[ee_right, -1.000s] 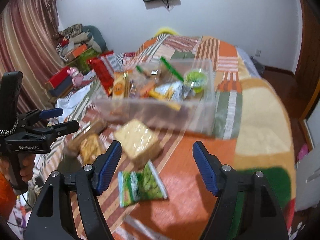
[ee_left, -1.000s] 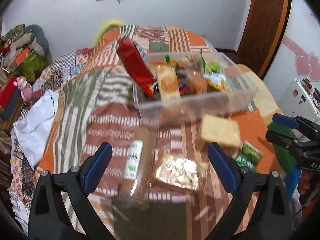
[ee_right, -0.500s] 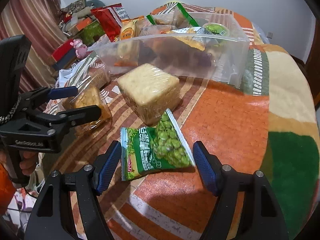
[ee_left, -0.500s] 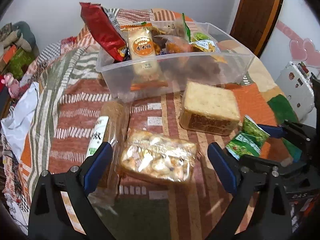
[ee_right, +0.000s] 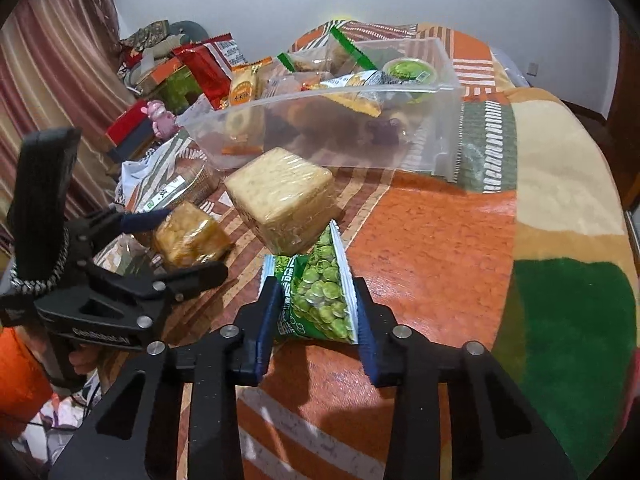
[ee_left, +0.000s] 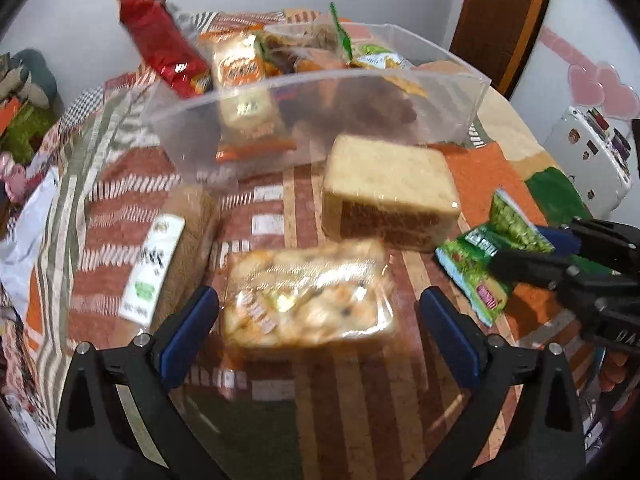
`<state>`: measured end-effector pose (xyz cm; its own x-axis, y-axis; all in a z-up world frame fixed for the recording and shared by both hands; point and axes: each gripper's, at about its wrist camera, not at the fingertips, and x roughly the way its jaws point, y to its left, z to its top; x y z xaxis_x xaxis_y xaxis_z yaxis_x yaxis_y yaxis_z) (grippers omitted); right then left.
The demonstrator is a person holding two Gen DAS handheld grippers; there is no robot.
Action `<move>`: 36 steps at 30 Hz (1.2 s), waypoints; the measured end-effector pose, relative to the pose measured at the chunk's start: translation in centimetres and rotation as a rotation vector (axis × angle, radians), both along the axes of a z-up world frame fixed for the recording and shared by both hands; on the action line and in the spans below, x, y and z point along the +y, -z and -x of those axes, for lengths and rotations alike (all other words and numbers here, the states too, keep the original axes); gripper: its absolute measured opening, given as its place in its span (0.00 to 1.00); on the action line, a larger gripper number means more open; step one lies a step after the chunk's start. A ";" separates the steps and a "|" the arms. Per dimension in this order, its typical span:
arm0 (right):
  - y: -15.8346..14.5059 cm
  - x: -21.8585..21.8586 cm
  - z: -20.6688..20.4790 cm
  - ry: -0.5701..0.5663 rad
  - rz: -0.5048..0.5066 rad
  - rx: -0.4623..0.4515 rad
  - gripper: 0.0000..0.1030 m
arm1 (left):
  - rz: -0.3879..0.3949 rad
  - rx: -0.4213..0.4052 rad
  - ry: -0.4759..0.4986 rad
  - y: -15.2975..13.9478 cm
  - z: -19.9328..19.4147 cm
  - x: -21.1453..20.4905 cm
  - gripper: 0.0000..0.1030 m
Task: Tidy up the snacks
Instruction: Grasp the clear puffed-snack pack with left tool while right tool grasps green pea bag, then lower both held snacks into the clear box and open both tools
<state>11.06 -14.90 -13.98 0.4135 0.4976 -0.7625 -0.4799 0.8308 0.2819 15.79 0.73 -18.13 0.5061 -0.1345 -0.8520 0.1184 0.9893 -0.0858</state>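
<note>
Right gripper (ee_right: 316, 316) just closed, pea bag (ee_right: 320, 296) pinched between pads, left gripper (ee_left: 318, 328) wide open around blurred biscuit pack (ee_left: 308, 304), bin (ee_left: 320, 120) contents partly obscured.

- Green pea packet (ee_right: 320, 300): pinched upright between blue pads, on the bedspread's (ee_right: 440, 240) orange patch.
- Wrapped cracker block (ee_right: 280, 200): beside it.
- Clear biscuit pack (ee_left: 308, 300), flat.
- Clear bin (ee_right: 400, 92) behind holds assorted snacks.
</note>
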 end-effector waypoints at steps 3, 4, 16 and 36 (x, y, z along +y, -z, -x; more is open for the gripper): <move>-0.3 -0.2 0.0 0.004 0.000 -0.015 0.28 | 0.040 0.021 -0.032 0.6 0.2 0.5 0.96; -0.4 -0.3 0.1 0.007 0.002 -0.022 0.27 | 0.021 0.004 -0.042 0.4 0.2 0.6 0.95; -2.7 -1.0 0.4 0.016 -0.039 -0.073 0.25 | 0.051 -0.040 -0.080 -1.0 0.2 1.4 0.71; -8.4 -2.1 -5.1 0.126 -0.119 -0.246 0.25 | 0.087 -0.276 -0.138 -10.6 -4.3 3.3 0.71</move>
<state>16.11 -17.00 -5.61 0.6430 0.5103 -0.5711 -0.4408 0.8564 0.2689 20.11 4.05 -7.58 0.7351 -0.1150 -0.6682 0.0143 0.9879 -0.1543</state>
